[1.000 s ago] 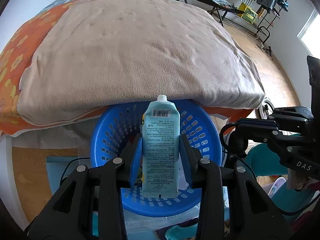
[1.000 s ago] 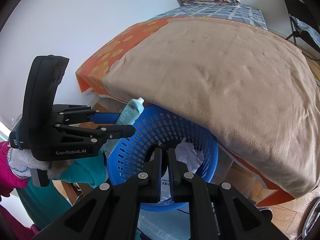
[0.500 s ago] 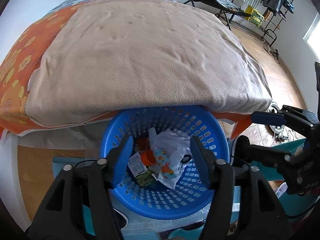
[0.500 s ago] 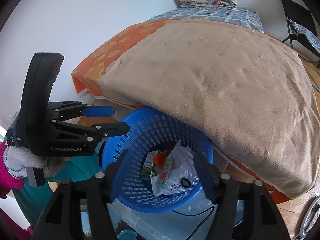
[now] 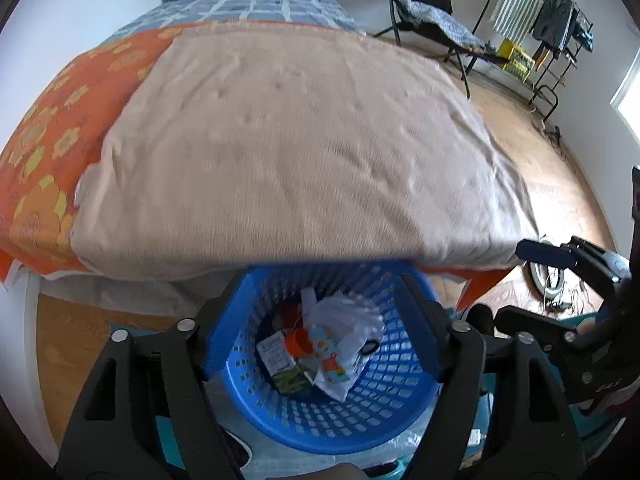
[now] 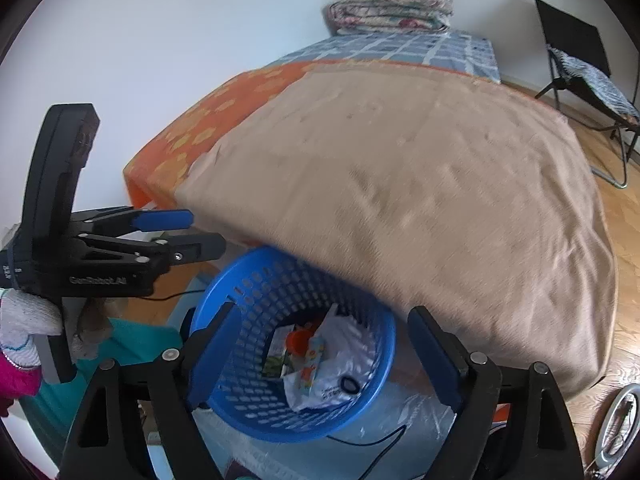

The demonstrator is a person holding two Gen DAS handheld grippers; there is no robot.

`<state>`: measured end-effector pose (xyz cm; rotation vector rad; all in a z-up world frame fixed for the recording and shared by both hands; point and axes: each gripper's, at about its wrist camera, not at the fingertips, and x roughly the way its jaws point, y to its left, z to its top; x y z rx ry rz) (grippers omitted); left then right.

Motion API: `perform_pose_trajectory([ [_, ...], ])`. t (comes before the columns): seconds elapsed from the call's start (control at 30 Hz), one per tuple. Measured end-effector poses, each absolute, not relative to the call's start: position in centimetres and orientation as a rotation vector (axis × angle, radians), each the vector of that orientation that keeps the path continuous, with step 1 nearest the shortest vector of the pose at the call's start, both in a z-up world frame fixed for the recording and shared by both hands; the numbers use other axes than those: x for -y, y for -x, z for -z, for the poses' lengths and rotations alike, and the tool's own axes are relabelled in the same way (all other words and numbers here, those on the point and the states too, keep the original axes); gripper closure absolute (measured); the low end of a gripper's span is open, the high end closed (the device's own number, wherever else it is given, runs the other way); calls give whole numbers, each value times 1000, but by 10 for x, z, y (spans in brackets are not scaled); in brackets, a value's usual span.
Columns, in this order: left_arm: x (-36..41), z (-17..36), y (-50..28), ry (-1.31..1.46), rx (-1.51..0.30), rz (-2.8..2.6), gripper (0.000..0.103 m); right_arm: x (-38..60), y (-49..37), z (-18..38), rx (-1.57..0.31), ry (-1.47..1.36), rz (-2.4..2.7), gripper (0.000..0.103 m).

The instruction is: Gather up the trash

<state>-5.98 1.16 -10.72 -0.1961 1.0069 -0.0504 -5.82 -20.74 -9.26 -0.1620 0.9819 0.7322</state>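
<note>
Bedroom with a wooden floor is shown; a bed [image 5: 304, 168] under a beige blanket [image 6: 420, 200] fills the upper part of both views, with a folding chair [image 5: 424, 12] far beyond it. Directly below and ahead of both tools, a blue perforated basket [image 5: 384, 404] is tucked against the bed's edge. Trash [image 5: 320, 348] is seen lying inside it: a white plastic bag, an orange cap, small printed cartons and wrappers. The left hand-held gripper [image 5: 320, 320] is held above the basket with its jaws spread wide and nothing between them; they have just been opening. The right hand-held gripper [image 6: 320, 344] is likewise spread wide and empty over the basket, its jaws also just opened. Both loads are judged delivered. No further trash can be made out on the bed or floor, so whether more is left cannot be told.
</note>
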Motion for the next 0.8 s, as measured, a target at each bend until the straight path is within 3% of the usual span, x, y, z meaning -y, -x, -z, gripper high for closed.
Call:
perform_pose_trajectory([
  [0.4, -13, 38, 29, 179, -838, 59, 26, 219, 38, 38, -835, 156, -635, 9],
  [0.53, -11, 14, 19, 174, -775, 74, 17, 225, 27, 15, -781, 139, -616, 8],
  [0.8, -13, -13, 3, 220, -711, 106, 10, 232, 7, -23, -667, 143, -578, 1],
])
